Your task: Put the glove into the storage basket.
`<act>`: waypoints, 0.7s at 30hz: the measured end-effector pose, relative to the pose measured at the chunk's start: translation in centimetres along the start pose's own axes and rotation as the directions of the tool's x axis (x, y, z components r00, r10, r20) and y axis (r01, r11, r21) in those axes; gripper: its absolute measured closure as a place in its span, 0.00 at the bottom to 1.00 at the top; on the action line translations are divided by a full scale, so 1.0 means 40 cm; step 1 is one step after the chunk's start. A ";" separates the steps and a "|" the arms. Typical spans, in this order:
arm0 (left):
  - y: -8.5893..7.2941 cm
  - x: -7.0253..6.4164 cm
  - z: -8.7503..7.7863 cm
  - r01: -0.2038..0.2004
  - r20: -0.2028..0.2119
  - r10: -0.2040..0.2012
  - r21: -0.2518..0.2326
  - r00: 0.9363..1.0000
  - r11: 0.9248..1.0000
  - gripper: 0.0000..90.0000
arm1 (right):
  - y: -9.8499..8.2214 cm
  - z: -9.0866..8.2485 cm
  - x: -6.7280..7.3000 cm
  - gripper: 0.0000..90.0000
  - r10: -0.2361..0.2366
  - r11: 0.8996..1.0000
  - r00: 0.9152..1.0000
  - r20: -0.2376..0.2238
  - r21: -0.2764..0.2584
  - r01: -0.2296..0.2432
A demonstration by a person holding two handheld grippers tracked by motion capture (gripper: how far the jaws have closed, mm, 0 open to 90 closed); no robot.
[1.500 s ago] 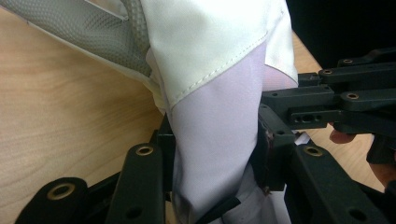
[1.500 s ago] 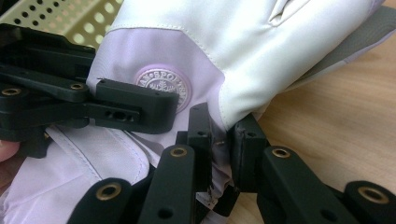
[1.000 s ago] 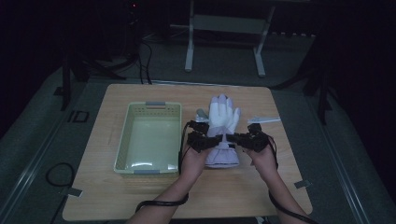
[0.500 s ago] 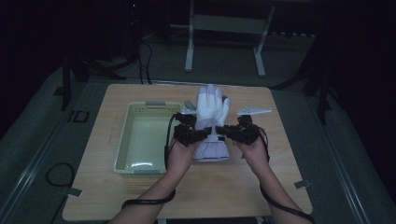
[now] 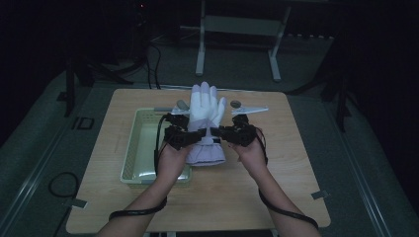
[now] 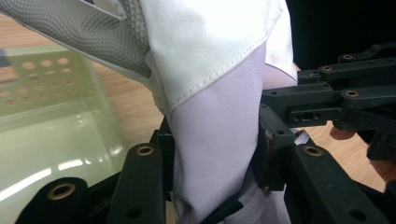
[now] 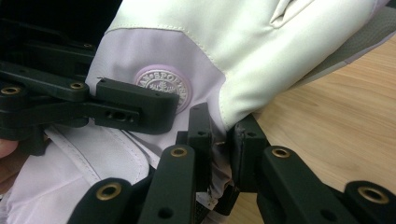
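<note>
Compared with a second ago, the glove [image 5: 204, 118] has been carried toward the left of the high view, and it now hangs partly over the right rim of the pale green basket [image 5: 132, 148] instead of lying clear of it on the bench [image 5: 296, 163]. Both hands have shifted with it.

The left hand-held gripper [image 5: 190, 137] is closed on the left edge of the glove at the wrist; in the left gripper view the lilac cuff fabric [image 6: 215, 154] is pinched between its jaws. The right hand-held gripper [image 5: 220, 133] is closed on the opposite edge, its jaws squeezing the seam where white and lilac fabric meet [image 7: 219, 140]. The glove is held between them with its fingers pointing away from the person.

The round badge [image 7: 162, 84] on the glove is partly covered by the other gripper's jaw, so its lettering cannot be read. A white strip-like thing [image 5: 252, 109] lies behind the glove, partly hidden, and is too dim to identify. The room beyond the bench is dark.
</note>
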State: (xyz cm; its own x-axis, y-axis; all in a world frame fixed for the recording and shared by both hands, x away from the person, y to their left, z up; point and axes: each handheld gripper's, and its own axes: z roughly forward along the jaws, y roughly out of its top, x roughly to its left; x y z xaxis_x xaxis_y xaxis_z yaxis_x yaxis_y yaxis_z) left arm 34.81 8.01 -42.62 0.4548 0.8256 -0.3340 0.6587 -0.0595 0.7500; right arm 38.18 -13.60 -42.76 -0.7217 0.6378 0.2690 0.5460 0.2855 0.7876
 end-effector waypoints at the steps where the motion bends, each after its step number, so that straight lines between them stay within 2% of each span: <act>1: -0.001 0.008 -0.007 0.004 -0.004 -0.004 0.000 1.000 1.000 0.69 | 0.003 0.007 0.005 0.89 -0.001 1.000 1.000 -0.003 0.003 0.001; 6: -0.005 0.041 -0.030 0.013 -0.017 -0.013 0.008 1.000 1.000 0.69 | 0.017 0.044 0.029 0.89 -0.008 1.000 1.000 -0.019 0.015 0.008; 13: -0.013 0.088 -0.064 -0.007 -0.053 0.008 0.007 0.999 1.000 0.69 | 0.030 0.098 0.066 0.89 -0.011 1.000 0.999 -0.031 0.007 0.011; 21: -0.028 0.148 -0.099 0.011 -0.077 -0.009 0.022 0.997 1.000 0.69 | 0.038 0.163 0.102 0.89 0.006 1.000 0.999 -0.053 0.014 -0.005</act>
State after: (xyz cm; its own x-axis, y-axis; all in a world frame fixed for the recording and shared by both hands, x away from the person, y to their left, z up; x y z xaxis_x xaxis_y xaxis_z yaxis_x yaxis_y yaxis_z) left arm 34.38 15.19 -43.16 0.4013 0.8668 -0.2960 0.6766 -0.0628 0.7337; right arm 38.82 -5.90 -44.08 -0.7401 0.6004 0.3027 0.5556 0.2925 0.7783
